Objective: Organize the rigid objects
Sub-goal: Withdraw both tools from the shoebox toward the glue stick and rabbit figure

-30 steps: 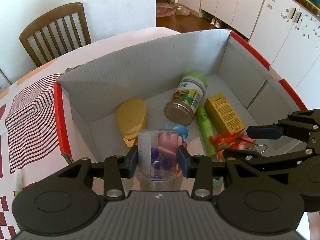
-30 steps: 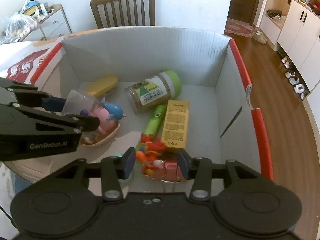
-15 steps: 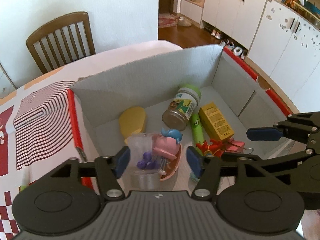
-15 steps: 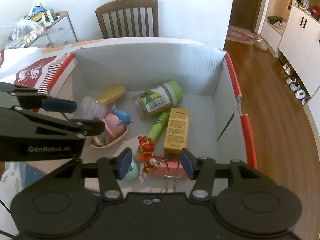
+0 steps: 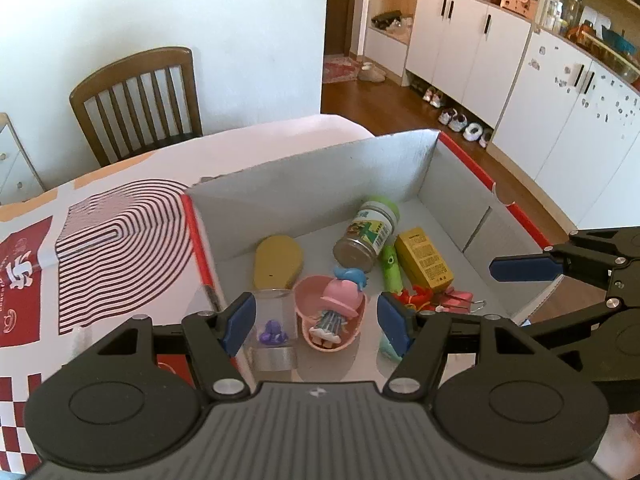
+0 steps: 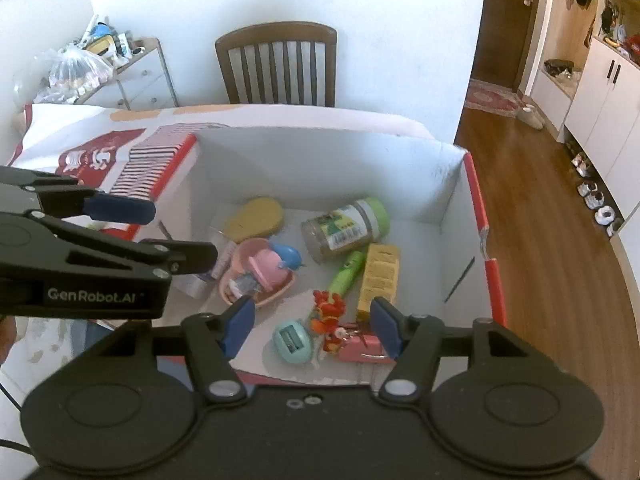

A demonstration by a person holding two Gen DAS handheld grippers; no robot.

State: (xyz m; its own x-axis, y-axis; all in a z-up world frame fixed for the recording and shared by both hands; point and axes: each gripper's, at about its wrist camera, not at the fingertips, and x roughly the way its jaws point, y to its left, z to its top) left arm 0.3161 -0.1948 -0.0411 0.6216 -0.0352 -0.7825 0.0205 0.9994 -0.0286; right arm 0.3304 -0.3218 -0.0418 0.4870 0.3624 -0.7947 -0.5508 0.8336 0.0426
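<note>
Fingers (image 5: 240, 322) above toy-filled box (image 5: 320, 168)

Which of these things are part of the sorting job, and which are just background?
Job: cardboard box, clear cup, pink doll toy, jar, yellow carton, green tube, red toy, teal sharpener.

Background: chair, cupboards, shoes.

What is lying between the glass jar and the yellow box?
A green tube lies between the jar and the box, clearest in the right wrist view.
</note>
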